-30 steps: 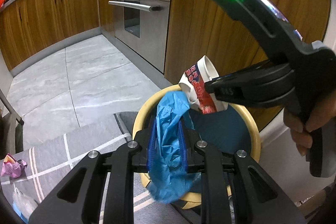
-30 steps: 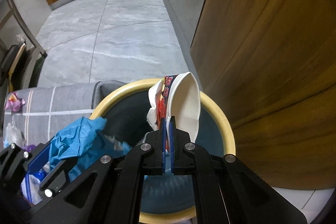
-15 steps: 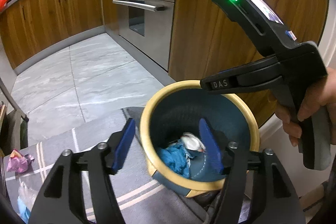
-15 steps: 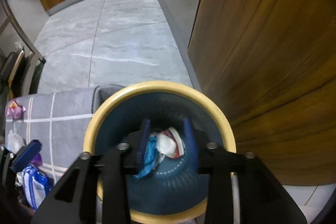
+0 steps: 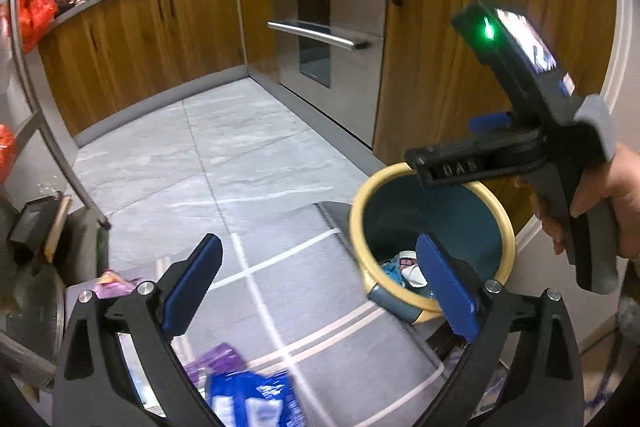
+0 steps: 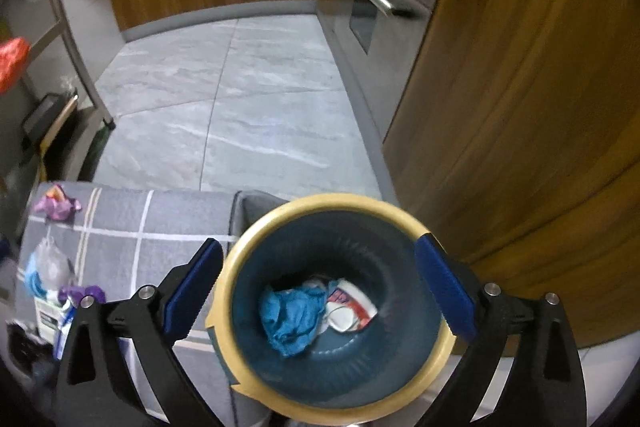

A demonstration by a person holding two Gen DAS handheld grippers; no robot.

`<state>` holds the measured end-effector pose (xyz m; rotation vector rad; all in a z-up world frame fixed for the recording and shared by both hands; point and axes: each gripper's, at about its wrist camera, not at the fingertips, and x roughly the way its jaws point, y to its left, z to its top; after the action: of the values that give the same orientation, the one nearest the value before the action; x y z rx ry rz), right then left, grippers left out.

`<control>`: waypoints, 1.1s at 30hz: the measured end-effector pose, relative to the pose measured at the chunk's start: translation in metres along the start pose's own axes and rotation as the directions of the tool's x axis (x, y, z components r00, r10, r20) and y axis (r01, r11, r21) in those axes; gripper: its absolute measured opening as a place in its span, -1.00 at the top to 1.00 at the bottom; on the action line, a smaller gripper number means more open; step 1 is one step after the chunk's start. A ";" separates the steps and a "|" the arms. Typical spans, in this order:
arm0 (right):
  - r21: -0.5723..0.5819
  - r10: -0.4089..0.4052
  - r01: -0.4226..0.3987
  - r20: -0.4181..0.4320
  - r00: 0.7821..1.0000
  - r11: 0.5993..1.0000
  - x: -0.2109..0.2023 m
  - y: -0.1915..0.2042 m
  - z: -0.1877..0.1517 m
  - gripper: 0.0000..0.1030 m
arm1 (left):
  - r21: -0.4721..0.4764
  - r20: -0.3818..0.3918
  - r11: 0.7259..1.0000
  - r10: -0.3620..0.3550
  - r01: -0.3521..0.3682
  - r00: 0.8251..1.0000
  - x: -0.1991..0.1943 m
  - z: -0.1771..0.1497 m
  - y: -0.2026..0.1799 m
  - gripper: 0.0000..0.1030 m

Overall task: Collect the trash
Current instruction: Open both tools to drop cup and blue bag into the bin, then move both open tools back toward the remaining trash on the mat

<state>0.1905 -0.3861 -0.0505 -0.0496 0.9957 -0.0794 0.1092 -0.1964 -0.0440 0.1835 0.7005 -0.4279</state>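
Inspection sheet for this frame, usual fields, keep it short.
Surface: grey checked mat on a grey tile floor.
Job's things: bin holds a blue crumpled bag and a paper cup.
Clutter: purple wrapper, clear bag and blue packet lie on the mat.
Grippers: left gripper and right gripper have just been opening, nothing between their fingers.
Cables: nothing seen.
Surroundings: wooden cabinets, steel oven.

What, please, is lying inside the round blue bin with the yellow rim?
At the bottom of the round blue bin with the yellow rim lie a crumpled blue plastic bag and a crushed white paper cup with red print. Anything beneath them is covered.
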 end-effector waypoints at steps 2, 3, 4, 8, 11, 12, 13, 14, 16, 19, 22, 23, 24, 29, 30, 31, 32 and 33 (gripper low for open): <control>-0.014 -0.015 0.015 0.011 1.000 1.000 -0.005 0.006 -0.001 -0.88 | -0.007 0.007 1.000 0.009 -0.009 1.000 -0.013 0.001 0.012 -0.89; -0.009 -0.017 0.018 0.017 1.000 1.000 -0.009 0.008 -0.001 -0.89 | -0.010 0.010 1.000 0.019 -0.019 1.000 -0.022 0.000 0.021 -0.89; -0.001 -0.013 0.013 0.021 1.000 1.000 -0.011 0.011 -0.002 -0.89 | -0.014 0.012 1.000 0.028 -0.028 1.000 -0.029 0.000 0.029 -0.89; 0.041 0.026 -0.027 0.041 0.999 0.999 -0.025 0.019 -0.004 -0.90 | -0.025 0.019 0.996 0.082 -0.081 0.996 -0.048 0.001 0.057 -0.89; 0.036 0.033 -0.035 0.044 0.998 0.999 -0.032 0.032 -0.007 -0.90 | -0.054 0.024 0.990 0.129 -0.127 0.991 -0.062 -0.004 0.085 -0.89; 0.029 0.036 -0.037 0.044 0.998 0.999 -0.034 0.037 -0.008 -0.90 | -0.062 0.028 0.988 0.140 -0.138 0.990 -0.065 -0.007 0.091 -0.89; 0.022 0.037 -0.038 0.044 0.998 0.999 -0.036 0.042 -0.009 -0.90 | -0.072 0.033 0.985 0.157 -0.155 0.987 -0.069 -0.012 0.100 -0.89; 0.014 0.039 -0.040 0.045 0.998 0.999 -0.038 0.046 -0.011 -0.90 | -0.082 0.035 0.982 0.173 -0.170 0.984 -0.070 -0.017 0.107 -0.89; 0.008 0.050 -0.051 0.046 0.998 0.999 -0.044 0.055 -0.014 -0.90 | -0.119 0.012 0.973 0.203 -0.200 0.979 -0.069 -0.030 0.123 -0.89; 0.024 0.103 -0.104 0.054 0.993 0.994 -0.053 0.066 -0.018 -0.90 | -0.227 -0.032 0.953 0.197 -0.199 0.980 -0.068 -0.040 0.150 -0.89; 0.039 0.147 -0.149 0.061 0.987 0.988 -0.059 0.080 -0.021 -0.90 | -0.314 -0.037 0.930 0.188 -0.190 0.981 -0.074 -0.046 0.172 -0.89; 0.042 0.160 -0.162 0.059 0.985 0.986 -0.059 0.084 -0.022 -0.90 | -0.342 -0.037 0.920 0.191 -0.192 0.981 -0.077 -0.047 0.180 -0.89; 0.038 0.178 -0.180 0.052 0.983 0.983 -0.057 0.091 -0.023 -0.90 | -0.362 -0.033 0.912 0.192 -0.190 0.981 -0.079 -0.048 0.185 -0.89; -0.015 0.188 -0.187 0.012 0.982 0.982 -0.048 0.113 -0.029 -0.90 | -0.411 -0.036 0.886 0.220 -0.214 0.975 -0.085 -0.057 0.204 -0.89; -0.027 0.184 -0.184 0.002 0.983 0.983 -0.045 0.118 -0.030 -0.90 | -0.426 -0.044 0.877 0.223 -0.220 0.974 -0.085 -0.060 0.208 -0.89; -0.033 0.183 -0.183 -0.004 0.983 0.983 -0.043 0.121 -0.030 -0.90 | -0.436 -0.047 0.873 0.222 -0.220 0.974 -0.086 -0.061 0.211 -0.89; -0.036 0.183 -0.184 -0.009 0.983 0.982 -0.042 0.122 -0.031 -0.90 | -0.451 -0.053 0.865 0.220 -0.219 0.974 -0.086 -0.064 0.215 -0.89; -0.038 0.184 -0.184 -0.015 0.983 0.982 -0.041 0.125 -0.031 -0.90 | -0.458 -0.057 0.861 0.222 -0.223 0.973 -0.087 -0.065 0.218 -0.89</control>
<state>0.1478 -0.2577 -0.0428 0.0072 1.0096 0.1093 0.1081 0.0466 -0.0308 -0.1877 0.7552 -0.0293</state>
